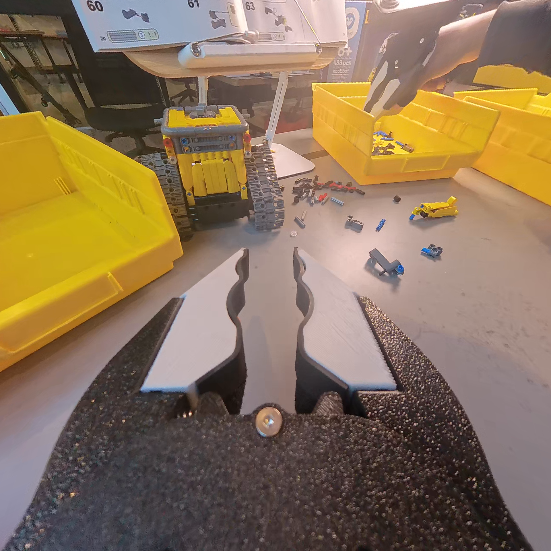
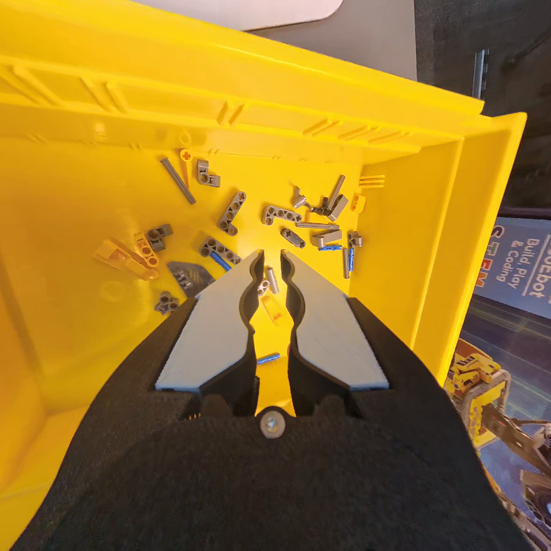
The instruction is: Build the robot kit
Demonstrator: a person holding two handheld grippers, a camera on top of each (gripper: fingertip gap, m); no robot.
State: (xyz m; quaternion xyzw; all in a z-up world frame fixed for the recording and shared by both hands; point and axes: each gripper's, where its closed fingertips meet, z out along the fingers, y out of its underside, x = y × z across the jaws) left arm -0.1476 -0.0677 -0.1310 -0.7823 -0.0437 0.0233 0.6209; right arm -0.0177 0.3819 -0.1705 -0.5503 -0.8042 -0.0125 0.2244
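Grippers: 2, left gripper, right gripper. Yellow bins: 3 plus a partial 4th. Tracked yellow model: 1. Instruction booklet on stand: 1. Loose small parts: too many to count.

Left wrist low over table, right wrist steeply into shared yellow bin

Grey curved panel half behind right tongs; instruction booklet top cut off

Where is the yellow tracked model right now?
In the left wrist view the yellow tracked model stands on the grey table ahead of the open left gripper, beside the empty yellow bin, with loose pieces scattered to its right.
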